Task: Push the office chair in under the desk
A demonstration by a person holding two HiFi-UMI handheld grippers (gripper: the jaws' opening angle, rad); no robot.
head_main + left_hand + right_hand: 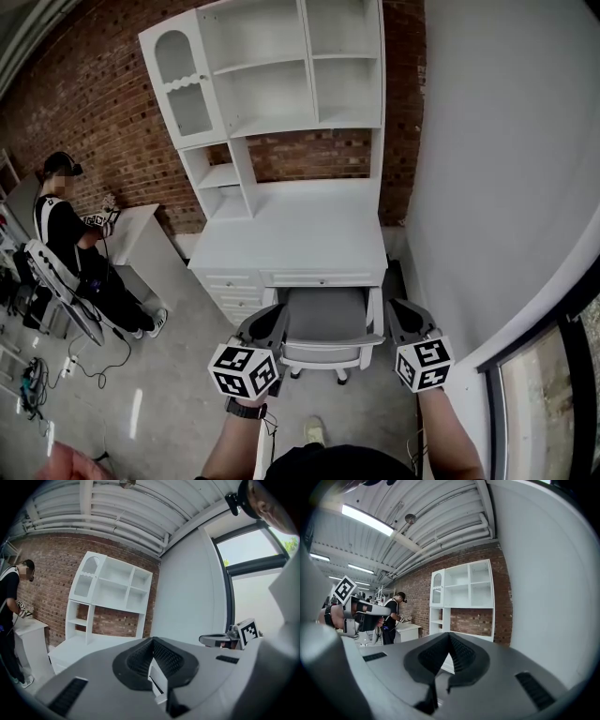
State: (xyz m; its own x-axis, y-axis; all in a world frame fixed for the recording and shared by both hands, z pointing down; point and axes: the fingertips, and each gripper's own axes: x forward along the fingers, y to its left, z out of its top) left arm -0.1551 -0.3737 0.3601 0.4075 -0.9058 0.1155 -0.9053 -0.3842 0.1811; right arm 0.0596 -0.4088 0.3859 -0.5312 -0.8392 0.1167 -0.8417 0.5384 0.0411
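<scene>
Only your head view shows the office chair [326,317]: it sits pushed in under the white counter [314,230], with your left tongs [270,319] and right tongs [405,317] level with either side of its grey back. Your two gripper views look over it to the white shelf unit [112,585] and the brick wall [471,618], and they show both pairs of tongs pressed together on nothing.

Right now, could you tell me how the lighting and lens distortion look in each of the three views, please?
Head view: evenly lit and sharp, with fisheye bowing the white shelf unit. Left gripper view: the window is washed out bright, corners vignetted black. Right gripper view: the ceiling light strip glares, corners likewise dark.
</scene>
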